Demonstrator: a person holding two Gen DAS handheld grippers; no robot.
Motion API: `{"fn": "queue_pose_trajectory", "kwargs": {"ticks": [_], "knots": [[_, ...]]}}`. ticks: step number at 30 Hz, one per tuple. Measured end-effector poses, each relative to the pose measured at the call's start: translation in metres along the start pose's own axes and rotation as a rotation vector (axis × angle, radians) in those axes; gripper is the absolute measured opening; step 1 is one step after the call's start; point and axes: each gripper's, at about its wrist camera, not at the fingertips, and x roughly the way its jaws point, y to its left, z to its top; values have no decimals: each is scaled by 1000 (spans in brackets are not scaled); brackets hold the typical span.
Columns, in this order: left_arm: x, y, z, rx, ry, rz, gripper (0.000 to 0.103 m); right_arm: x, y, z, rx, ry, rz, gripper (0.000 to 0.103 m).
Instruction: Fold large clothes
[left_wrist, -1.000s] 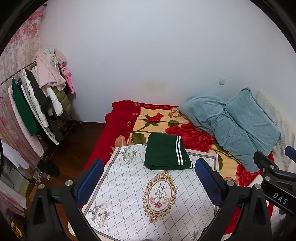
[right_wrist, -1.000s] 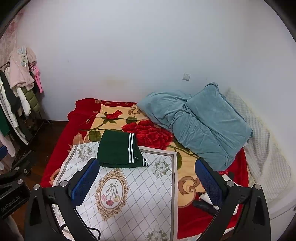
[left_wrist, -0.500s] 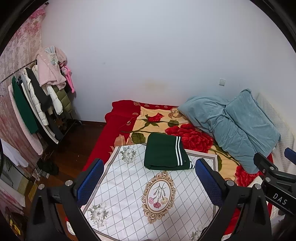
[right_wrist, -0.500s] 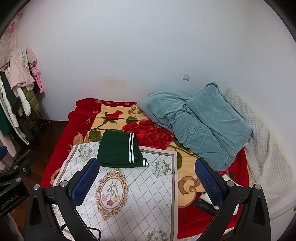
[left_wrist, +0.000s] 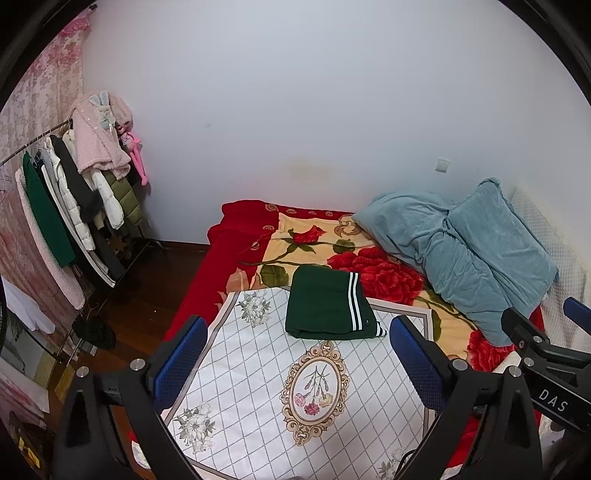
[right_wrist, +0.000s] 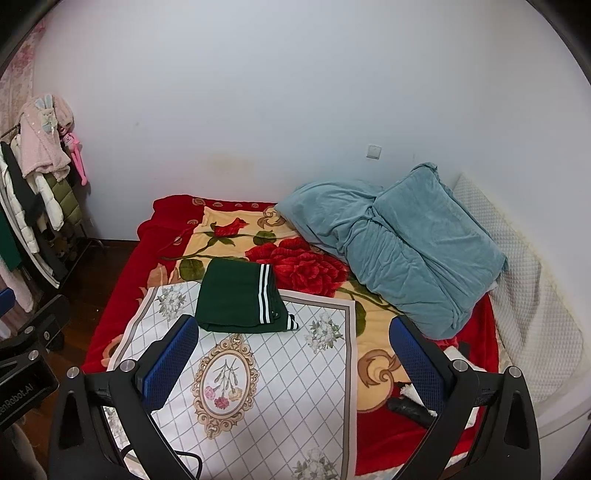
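A dark green garment with white stripes (left_wrist: 325, 304) (right_wrist: 238, 293) lies folded into a compact rectangle at the far edge of a white diamond-patterned mat (left_wrist: 266, 384) (right_wrist: 280, 373) on the bed. My left gripper (left_wrist: 299, 354) is held back above the mat's near part, open and with nothing between its blue pads. My right gripper (right_wrist: 291, 354) hangs likewise, open and empty, short of the garment. The right gripper's body shows at the right edge of the left wrist view.
The bed carries a red rose blanket (left_wrist: 332, 254) (right_wrist: 295, 266). A teal quilt (left_wrist: 472, 254) (right_wrist: 399, 243) is bunched at the back right by a white quilted headboard (right_wrist: 532, 295). A clothes rack (left_wrist: 66, 206) stands left on the wooden floor. A black object (right_wrist: 410, 408) lies at the bed's near right.
Both grippers have risen and drawn back slightly, so the bed sits a little lower in view. The folded garment has not moved.
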Motion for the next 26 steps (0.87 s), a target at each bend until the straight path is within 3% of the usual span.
{"fn": "queue_pose_trajectory", "kwargs": {"ticks": [26], "knots": [[-3, 7, 3, -5, 4, 6, 101, -1, 6, -1, -2, -3, 0, 103]]}}
